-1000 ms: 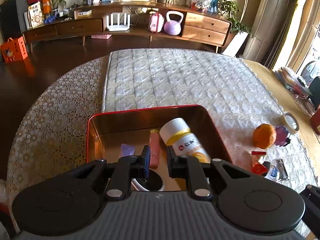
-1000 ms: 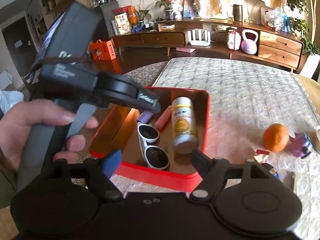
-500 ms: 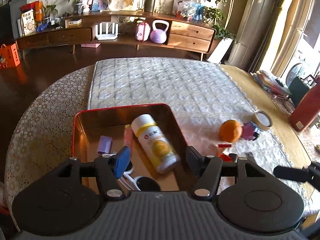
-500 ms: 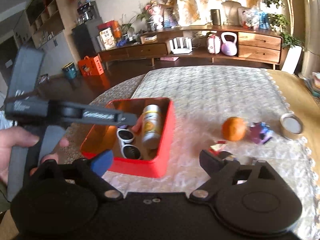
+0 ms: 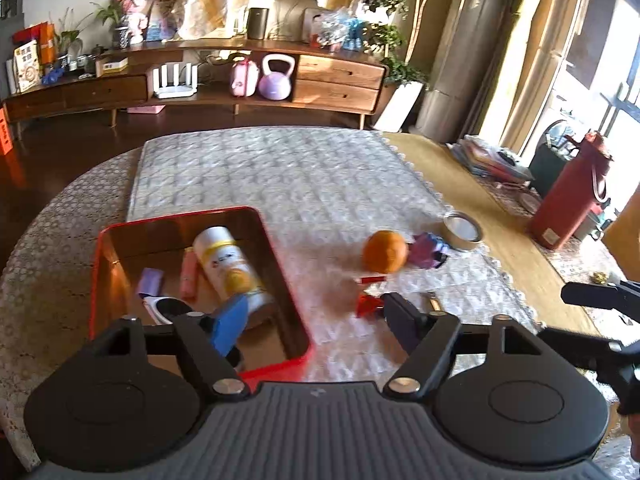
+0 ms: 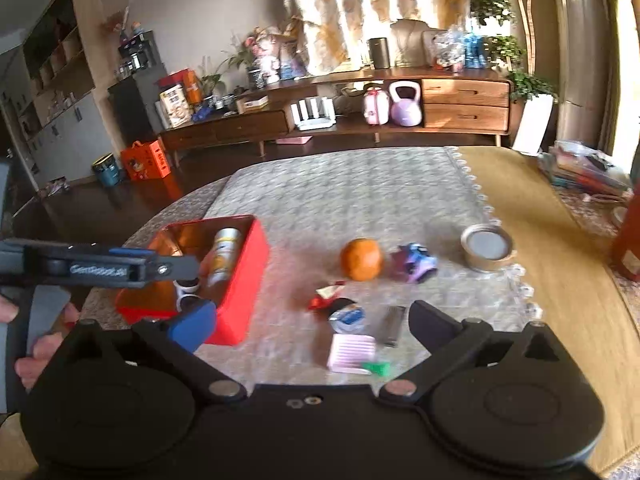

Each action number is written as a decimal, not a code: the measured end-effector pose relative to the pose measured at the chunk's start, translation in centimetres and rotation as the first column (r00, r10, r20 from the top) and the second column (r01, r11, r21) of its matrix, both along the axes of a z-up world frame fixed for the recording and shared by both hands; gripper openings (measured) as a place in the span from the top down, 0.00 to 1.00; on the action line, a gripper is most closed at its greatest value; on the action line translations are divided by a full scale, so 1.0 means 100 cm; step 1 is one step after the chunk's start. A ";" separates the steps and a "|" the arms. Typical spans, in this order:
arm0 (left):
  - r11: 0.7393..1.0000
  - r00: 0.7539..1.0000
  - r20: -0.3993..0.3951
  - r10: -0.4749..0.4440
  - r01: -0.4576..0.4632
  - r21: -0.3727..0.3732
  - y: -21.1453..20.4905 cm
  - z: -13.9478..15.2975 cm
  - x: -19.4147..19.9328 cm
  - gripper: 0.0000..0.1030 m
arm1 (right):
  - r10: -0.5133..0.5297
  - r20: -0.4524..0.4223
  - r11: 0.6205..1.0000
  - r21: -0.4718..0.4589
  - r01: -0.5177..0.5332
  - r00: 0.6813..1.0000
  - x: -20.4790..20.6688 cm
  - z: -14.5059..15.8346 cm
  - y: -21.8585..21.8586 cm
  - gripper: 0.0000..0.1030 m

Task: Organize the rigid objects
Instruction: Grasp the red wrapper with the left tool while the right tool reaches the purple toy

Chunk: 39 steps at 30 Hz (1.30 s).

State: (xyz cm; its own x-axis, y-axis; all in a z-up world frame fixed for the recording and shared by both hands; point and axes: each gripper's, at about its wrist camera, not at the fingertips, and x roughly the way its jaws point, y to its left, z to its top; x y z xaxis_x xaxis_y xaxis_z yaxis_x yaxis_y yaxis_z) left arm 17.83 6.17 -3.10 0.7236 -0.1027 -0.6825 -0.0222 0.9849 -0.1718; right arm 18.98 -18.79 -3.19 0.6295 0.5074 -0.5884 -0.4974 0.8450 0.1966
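Both jaws have just been opening and hold nothing: left gripper, right gripper. Loose items lie right of the red tin. Centre the pink comb between the right gripper's jaws before closing.

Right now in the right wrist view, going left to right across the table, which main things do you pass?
Red tin holding a white and yellow bottle → orange → purple toy → tape roll. The small clutter in front sits below this line, so it is left out.
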 end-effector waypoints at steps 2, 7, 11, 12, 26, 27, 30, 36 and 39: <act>1.000 1.000 0.007 -0.006 0.006 -0.006 -0.007 0.001 -0.002 0.21 | -0.015 0.009 1.000 -0.003 0.015 1.000 0.001 0.001 -0.008 0.00; 0.999 1.000 0.018 -0.014 0.015 -0.030 -0.021 -0.001 0.000 0.18 | -0.046 0.028 0.999 0.002 0.046 0.999 0.008 0.005 -0.027 0.00; 0.999 0.999 0.031 -0.014 0.015 -0.040 -0.033 -0.005 0.005 0.18 | -0.060 0.029 0.998 -0.002 0.060 0.998 0.021 0.004 -0.042 0.00; 0.999 0.999 0.031 -0.017 0.019 -0.042 -0.037 -0.006 0.007 0.18 | -0.059 0.025 0.998 -0.003 0.059 0.998 0.025 0.003 -0.046 0.00; 0.999 0.999 -0.025 -0.042 0.042 -0.014 -0.077 -0.049 0.048 0.18 | 0.040 -0.052 0.999 -0.024 -0.042 0.998 0.082 -0.031 -0.053 0.00; 0.999 0.998 -0.034 -0.046 0.045 -0.020 -0.077 -0.052 0.053 0.18 | 0.044 -0.054 0.999 -0.026 -0.046 0.998 0.085 -0.034 -0.054 0.01; 0.999 0.998 -0.043 -0.052 0.051 -0.018 -0.077 -0.061 0.063 0.18 | 0.067 -0.077 0.997 -0.021 -0.069 0.995 0.099 -0.041 -0.052 0.03; 0.999 0.996 -0.081 -0.036 0.035 -0.014 -0.072 -0.078 0.088 0.18 | 0.070 -0.109 0.997 -0.035 -0.074 0.992 0.125 -0.057 -0.044 0.04; 0.999 0.995 -0.091 -0.034 0.034 0.001 -0.073 -0.084 0.096 0.18 | 0.058 -0.123 0.997 -0.043 -0.064 0.991 0.138 -0.066 -0.039 0.07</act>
State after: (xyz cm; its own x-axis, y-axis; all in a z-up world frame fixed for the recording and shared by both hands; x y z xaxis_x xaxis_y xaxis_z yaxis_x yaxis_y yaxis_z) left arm 27.48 -1.16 -11.52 0.6546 -0.1239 -0.7458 -0.0044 0.9858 -0.1676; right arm 32.78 -22.72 -9.74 0.5208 0.5130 -0.6823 -0.5230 0.8235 0.2199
